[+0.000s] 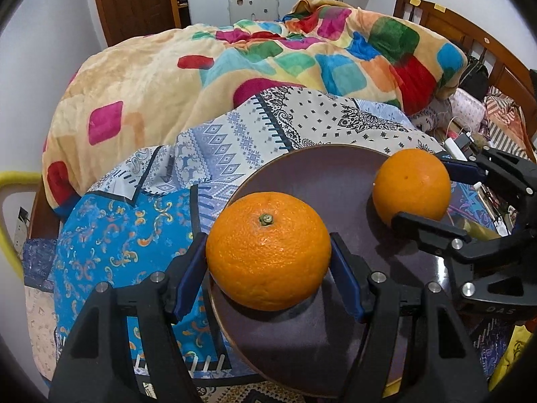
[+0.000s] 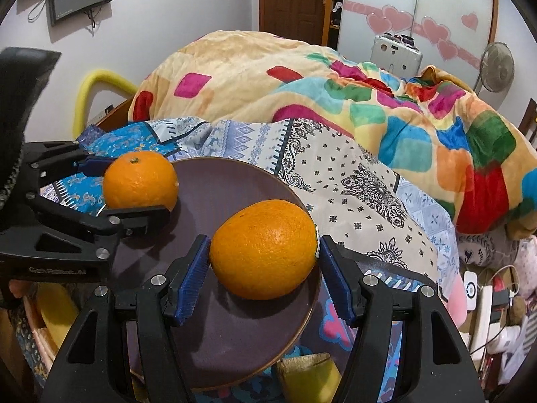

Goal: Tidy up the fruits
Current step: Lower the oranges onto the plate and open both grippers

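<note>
Oranges (image 1: 268, 252) on plate (image 1: 322, 174), claws (image 1: 268, 268) astride, quilt (image 1: 208, 67) behind.

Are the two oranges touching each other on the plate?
Apart. The left wrist view shows bare plate between the left orange and right orange; the right wrist view agrees.
</note>
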`<state>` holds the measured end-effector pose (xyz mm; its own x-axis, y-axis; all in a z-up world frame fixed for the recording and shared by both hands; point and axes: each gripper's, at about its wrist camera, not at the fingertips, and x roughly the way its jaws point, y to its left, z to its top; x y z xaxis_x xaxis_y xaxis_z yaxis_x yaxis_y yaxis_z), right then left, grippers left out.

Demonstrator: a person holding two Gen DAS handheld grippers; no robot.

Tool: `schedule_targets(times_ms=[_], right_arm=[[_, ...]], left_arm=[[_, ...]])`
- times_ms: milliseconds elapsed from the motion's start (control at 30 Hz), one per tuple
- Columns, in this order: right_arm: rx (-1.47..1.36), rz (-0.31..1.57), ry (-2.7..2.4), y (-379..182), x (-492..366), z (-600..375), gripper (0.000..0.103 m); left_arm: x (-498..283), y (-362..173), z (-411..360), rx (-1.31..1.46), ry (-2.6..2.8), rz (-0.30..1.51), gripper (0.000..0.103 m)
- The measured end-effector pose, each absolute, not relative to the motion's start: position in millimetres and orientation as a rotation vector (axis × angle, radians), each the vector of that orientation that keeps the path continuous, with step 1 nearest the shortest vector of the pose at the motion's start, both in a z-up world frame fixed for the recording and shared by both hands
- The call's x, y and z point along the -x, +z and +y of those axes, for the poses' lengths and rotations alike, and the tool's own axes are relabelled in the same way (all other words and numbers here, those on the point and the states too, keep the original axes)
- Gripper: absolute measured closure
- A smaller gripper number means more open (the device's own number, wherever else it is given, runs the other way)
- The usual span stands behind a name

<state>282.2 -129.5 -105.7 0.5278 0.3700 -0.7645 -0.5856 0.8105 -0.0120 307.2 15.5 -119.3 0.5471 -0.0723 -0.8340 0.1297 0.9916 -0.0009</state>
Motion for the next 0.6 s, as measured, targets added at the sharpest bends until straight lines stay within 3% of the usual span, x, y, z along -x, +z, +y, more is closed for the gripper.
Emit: schedule_targets(times_ms=[200,333,433,600], right_arm=[[0.272,0.85,0.582,-106,-284,-131,0.04],[0.257,0.85,0.575,-105,-282,-135,0.038],[0.253,0.812,0.556,-96,-277,-140,0.031],[0.216,0.773,0.556,-80,-265,-151,0.031]], left_arm=[[-307,-120,11,-0.098,-0.113,0.99,0.033],[-300,-107,8,-0.118,-0.084,0.923,0.012],[-294,-95,11,-0.114,-0.076,0.885,0.011],[-277,-78,19,-0.088,-0.066,0.861,0.011]])
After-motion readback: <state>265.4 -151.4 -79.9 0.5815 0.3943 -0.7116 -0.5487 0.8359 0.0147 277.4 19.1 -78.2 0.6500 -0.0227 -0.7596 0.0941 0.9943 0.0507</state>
